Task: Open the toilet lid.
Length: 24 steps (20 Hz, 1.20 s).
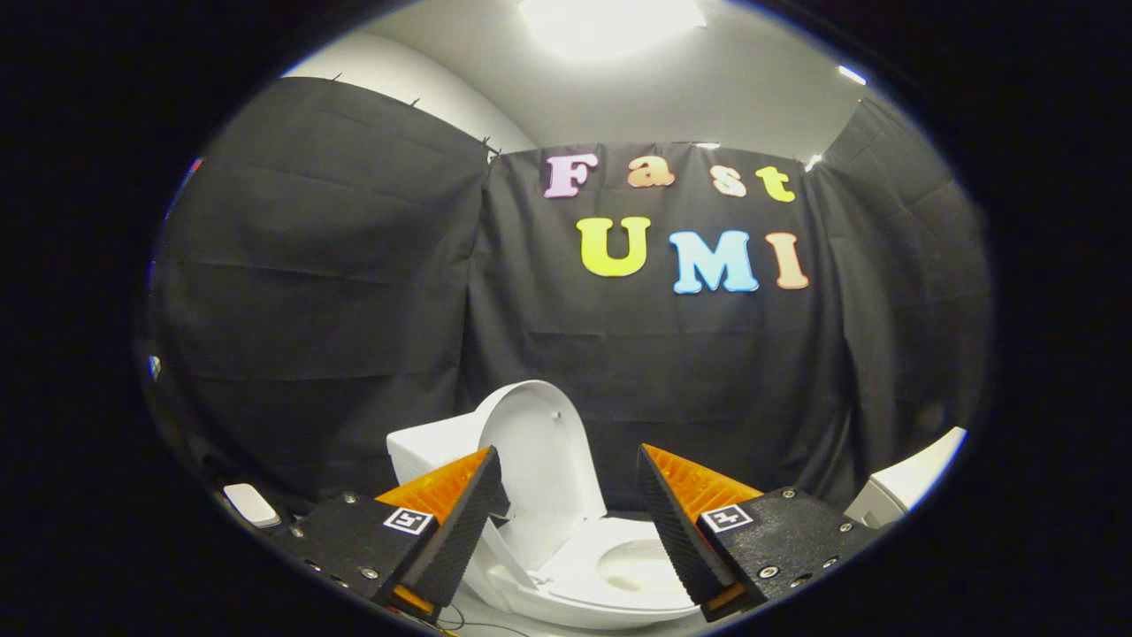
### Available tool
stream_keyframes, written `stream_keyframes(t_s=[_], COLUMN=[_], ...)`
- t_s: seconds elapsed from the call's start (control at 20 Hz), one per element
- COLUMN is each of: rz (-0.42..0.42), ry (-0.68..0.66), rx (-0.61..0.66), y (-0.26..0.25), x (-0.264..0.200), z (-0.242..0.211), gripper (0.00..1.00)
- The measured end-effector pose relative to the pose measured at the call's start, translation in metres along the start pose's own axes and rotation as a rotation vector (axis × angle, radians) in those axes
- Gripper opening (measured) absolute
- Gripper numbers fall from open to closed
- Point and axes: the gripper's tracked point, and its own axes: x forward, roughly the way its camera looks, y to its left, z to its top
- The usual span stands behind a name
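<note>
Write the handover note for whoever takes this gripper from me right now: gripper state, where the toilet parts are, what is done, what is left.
Gripper: open, fingers spread wide, holding nothing and touching nothing.
Toilet lid: raised, standing upright against the tank, seen between and just beyond the fingers.
Seat: down on the bowl, opening exposed, lying between the fingers and below them.
Done: the lid looks fully open and stands on its own.
Left: likely nothing except drawing the gripper back clear of the toilet; check that the lid stays up.
</note>
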Motion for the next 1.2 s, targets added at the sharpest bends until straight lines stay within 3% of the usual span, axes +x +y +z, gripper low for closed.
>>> stream_keyframes(t_s=[0.3,0.75,1.2], rz=[-0.085,-0.200,-0.258], ry=[-0.046,-0.054,-0.086], rx=[-0.085,-0.024,-0.025], y=[-0.057,-0.131,-0.156], x=[-0.044,-0.096,-0.121], z=[-0.006,-0.036,-0.036], gripper=[0.94,0.94,0.94])
